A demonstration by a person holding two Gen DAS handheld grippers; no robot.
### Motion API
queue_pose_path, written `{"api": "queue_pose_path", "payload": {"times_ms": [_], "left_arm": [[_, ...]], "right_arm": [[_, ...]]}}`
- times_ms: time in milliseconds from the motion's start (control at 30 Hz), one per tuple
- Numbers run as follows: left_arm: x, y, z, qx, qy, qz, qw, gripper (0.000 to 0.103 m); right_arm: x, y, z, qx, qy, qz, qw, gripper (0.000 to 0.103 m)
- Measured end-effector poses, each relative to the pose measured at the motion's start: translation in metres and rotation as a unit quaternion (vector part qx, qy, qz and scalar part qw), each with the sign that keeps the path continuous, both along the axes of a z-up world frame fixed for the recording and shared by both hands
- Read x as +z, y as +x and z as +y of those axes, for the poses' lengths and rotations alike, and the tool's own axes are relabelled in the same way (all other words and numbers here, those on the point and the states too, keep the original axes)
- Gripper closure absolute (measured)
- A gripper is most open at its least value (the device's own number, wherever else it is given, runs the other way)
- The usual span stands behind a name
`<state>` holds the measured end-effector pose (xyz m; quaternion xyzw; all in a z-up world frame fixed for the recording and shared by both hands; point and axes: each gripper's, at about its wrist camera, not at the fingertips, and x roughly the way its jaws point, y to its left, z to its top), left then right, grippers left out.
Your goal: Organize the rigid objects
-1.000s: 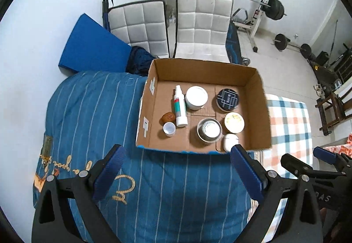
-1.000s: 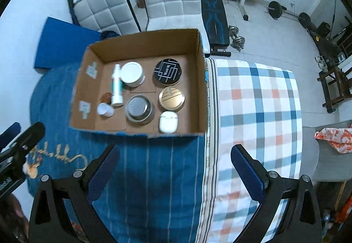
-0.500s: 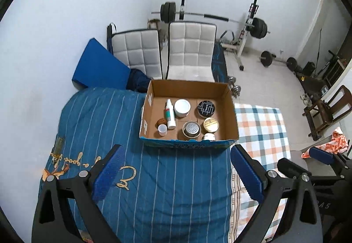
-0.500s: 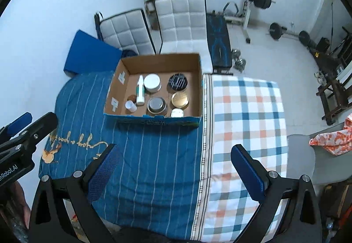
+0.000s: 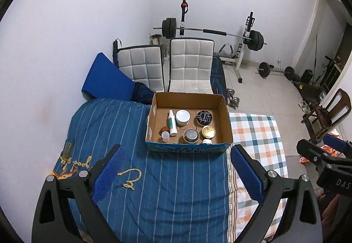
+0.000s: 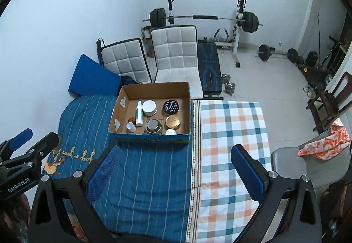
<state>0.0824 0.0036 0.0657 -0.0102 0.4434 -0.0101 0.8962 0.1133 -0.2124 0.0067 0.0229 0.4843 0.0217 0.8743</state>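
A cardboard box [image 5: 222,108] [image 6: 188,108] stands on the bed. It holds a white spray bottle [image 5: 172,124], a white jar [image 5: 182,117], a black round tin [image 5: 204,117], a gold tin [image 5: 208,131], a metal tin [image 5: 191,134], a small white cup [image 5: 165,135], a brown lump [image 5: 164,129] and a white case [image 5: 206,141]. My left gripper [image 5: 176,168] is open and empty, well back from the box. My right gripper [image 6: 173,168] is open and empty, also far back.
The bed has a blue striped cover [image 5: 167,188] and a checked sheet [image 6: 231,133]. Two white padded chairs [image 5: 189,67], a blue mat [image 5: 103,80], a barbell rack [image 5: 220,34], a grey chair [image 6: 292,166] and a wooden chair [image 5: 325,115] stand around.
Both grippers have pulled up and back from the box, which now looks smaller and farther. Both stay open and empty.
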Motion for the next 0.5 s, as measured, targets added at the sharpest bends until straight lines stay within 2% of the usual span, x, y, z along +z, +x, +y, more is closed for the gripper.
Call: {"api": "queue_pose_path", "payload": {"times_ms": [500], "left_arm": [[0.000, -0.005, -0.007, -0.006, 0.008, -0.003, 0.9999, 0.004]], "right_arm": [[0.002, -0.013, -0.001, -0.012, -0.001, -0.002, 1.000, 0.001]]}}
